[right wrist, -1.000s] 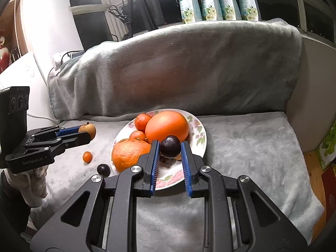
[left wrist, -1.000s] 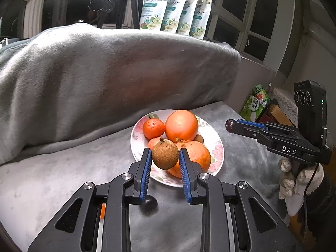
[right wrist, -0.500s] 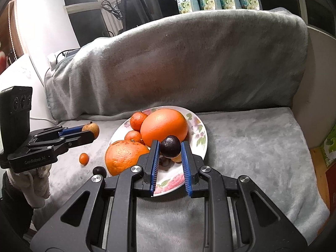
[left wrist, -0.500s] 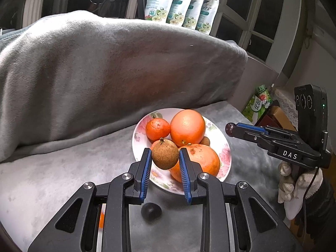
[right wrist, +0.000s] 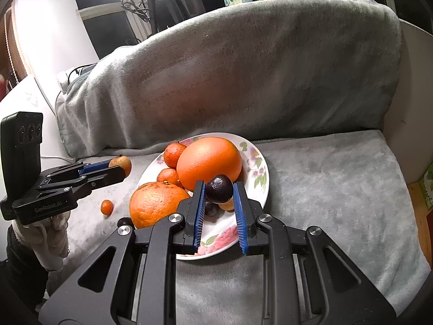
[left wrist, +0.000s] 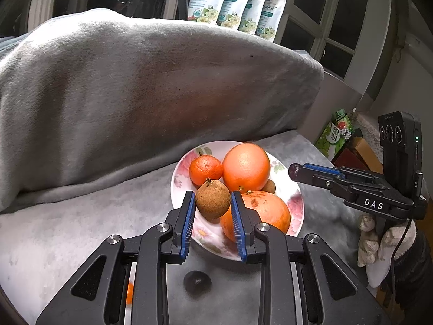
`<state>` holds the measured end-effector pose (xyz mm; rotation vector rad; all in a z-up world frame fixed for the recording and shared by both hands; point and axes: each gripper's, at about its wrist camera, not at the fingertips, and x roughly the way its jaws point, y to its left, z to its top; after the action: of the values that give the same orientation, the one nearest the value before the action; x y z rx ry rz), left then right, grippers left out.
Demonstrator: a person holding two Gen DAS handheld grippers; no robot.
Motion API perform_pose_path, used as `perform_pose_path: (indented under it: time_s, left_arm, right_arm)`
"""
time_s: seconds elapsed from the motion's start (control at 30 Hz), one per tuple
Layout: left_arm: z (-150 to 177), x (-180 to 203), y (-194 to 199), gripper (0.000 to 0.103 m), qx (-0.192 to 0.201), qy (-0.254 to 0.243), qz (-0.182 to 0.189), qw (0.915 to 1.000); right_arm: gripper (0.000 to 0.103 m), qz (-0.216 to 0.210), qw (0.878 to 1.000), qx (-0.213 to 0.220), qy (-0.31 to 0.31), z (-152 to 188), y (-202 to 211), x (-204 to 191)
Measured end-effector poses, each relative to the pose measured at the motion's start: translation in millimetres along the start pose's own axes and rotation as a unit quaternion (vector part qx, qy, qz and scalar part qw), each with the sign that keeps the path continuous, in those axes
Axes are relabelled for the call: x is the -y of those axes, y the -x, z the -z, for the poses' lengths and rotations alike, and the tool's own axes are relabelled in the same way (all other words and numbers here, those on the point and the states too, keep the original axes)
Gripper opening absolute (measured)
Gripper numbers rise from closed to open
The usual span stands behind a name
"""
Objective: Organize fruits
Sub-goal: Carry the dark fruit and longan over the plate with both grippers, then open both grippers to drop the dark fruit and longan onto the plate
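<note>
A flowered plate (left wrist: pixel 295 205) (right wrist: pixel 259 181) on the grey seat holds a large orange (left wrist: pixel 245 167) (right wrist: pixel 209 161), a second big orange (left wrist: pixel 266 211) (right wrist: pixel 155 200) and small tangerines (left wrist: pixel 204 169) (right wrist: pixel 174 153). My left gripper (left wrist: pixel 213 203) is shut on a brown round fruit (left wrist: pixel 213 200) above the plate's near-left rim; it also shows in the right wrist view (right wrist: pixel 121 163). My right gripper (right wrist: pixel 219 192) is shut on a dark purple fruit (right wrist: pixel 219 188) over the plate's near side, and shows in the left wrist view (left wrist: pixel 295 172).
A dark fruit (left wrist: pixel 197 281) (right wrist: pixel 125 220) and a tiny orange fruit (right wrist: pixel 106 207) lie on the grey blanket (right wrist: pixel 338 178) beside the plate. The blanket-draped backrest (left wrist: pixel 135 86) rises behind. Pouches (left wrist: pixel 232 2) stand on the sill. Boxes (left wrist: pixel 338 135) sit beyond the seat's right edge.
Both grippers have moved forward towards the plate, each still holding its fruit. The plate looms larger in both views.
</note>
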<state>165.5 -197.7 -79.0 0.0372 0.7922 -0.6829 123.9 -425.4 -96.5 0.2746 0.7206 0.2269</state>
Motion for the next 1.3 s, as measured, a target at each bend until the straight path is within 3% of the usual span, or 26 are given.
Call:
perform_pose_path:
  time_s: [0.67,0.73,0.8,0.93,1.03,1.1,1.17,1.3]
  left_arm:
    - [-5.3,4.3,4.6,0.025,0.009,-0.003,0.006,0.9999]
    - [-5.4,5.7,5.1,0.026,0.009,-0.005,0.008,0.9999]
    - [-5.9,7.1,6.2,0.032,0.011,-0.006,0.008,0.9999]
    - [-7.3,8.8,8.2,0.032,0.015,-0.008,0.009,0.9998]
    - [-8.1,9.8,9.7,0.043,0.017,-0.009,0.008,0.9998]
    - [-8.0,10.6,11.0,0.046,0.018,-0.01,0.008,0.9998]
    - [-8.2,11.8,11.6,0.05,0.019,-0.012,0.007,0.9997]
    - [-8.8,13.7,13.5,0.063,0.022,-0.014,0.002,0.9997]
  right_arm:
    - [0.023,0.001,1.0,0.0,0.007,0.6,-0.1,-4.9]
    - [0.027,-0.002,1.0,0.002,0.006,0.1,0.3,-4.9]
    - [0.038,-0.002,1.0,0.005,0.007,-0.4,1.3,-5.6]
    - [0.04,-0.001,1.0,0.009,0.01,-1.0,3.9,-7.4]
    - [0.043,0.001,1.0,0.01,0.011,-1.4,5.2,-8.1]
    - [0.056,0.003,1.0,0.011,0.011,-1.3,6.1,-8.1]
    - [0.061,0.006,1.0,0.014,0.012,-1.0,7.6,-8.7]
    - [0.063,0.012,1.0,0.015,0.013,-1.0,9.1,-9.5]
